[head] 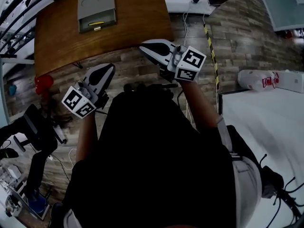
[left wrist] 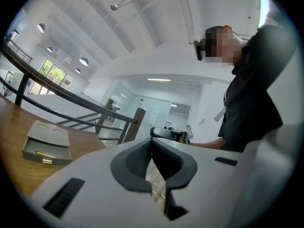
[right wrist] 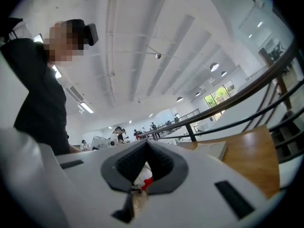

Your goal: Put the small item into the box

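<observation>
A grey box [head: 97, 6] lies on the brown wooden table [head: 137, 18], its shallow drawer pulled out toward me with a thin yellow item [head: 97, 23] in it. The left gripper view shows the box [left wrist: 46, 144] and the yellow item [left wrist: 44, 154] low at the left; the right gripper view catches only a corner of the box [right wrist: 211, 150]. Both grippers are held up near my chest, short of the table's near edge. My left gripper [head: 108, 69] [left wrist: 152, 142] is shut with nothing in it. My right gripper [head: 146, 47] [right wrist: 145, 143] is also shut and holds nothing.
A red object [head: 42, 83] and black stands [head: 33, 127] are on the wood-look floor at the left. Cables and a yellow-black striped strip [head: 211, 56] run down at the right, near a white bundle [head: 259, 79]. A dark railing [left wrist: 71, 99] runs behind the table.
</observation>
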Action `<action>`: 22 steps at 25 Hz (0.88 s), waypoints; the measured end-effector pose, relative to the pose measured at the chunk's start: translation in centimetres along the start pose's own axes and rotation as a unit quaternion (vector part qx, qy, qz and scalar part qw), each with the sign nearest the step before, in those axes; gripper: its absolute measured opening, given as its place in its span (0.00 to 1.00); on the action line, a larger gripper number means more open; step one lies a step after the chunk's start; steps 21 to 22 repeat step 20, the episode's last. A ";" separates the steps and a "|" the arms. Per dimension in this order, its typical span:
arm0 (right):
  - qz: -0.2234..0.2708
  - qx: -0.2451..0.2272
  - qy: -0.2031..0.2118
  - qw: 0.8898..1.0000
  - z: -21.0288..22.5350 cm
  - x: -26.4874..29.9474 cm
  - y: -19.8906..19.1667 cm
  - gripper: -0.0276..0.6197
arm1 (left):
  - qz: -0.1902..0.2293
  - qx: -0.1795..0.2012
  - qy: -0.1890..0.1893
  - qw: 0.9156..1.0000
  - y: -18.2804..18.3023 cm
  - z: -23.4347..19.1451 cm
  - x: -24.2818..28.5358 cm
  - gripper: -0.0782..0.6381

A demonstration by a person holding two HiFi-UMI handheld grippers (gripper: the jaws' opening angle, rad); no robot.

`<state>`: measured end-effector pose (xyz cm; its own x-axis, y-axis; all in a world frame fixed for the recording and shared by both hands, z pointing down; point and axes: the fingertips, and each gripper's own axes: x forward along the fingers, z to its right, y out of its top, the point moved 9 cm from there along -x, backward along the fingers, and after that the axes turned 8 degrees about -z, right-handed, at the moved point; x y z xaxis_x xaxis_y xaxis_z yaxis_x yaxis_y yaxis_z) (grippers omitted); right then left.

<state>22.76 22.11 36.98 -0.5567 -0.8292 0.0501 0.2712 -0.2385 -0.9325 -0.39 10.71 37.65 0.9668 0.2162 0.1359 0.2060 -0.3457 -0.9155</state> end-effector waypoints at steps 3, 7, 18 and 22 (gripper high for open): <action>-0.002 -0.015 0.009 1.000 -0.4 -0.1 0.0 0.06 | -0.005 0.019 -0.011 1.000 0.9 0.4 0.7 0.13; -0.016 -0.003 0.022 1.000 -0.7 -0.2 -1.1 0.06 | -0.007 0.028 -0.016 0.999 1.0 1.2 1.5 0.13; -0.037 0.001 0.025 0.999 0.0 -1.0 -3.7 0.06 | -0.015 0.015 -0.009 1.000 0.4 2.4 1.8 0.13; -0.038 -0.007 0.027 0.999 0.0 -0.9 -3.7 0.06 | -0.023 0.018 -0.009 1.000 0.4 2.3 1.9 0.13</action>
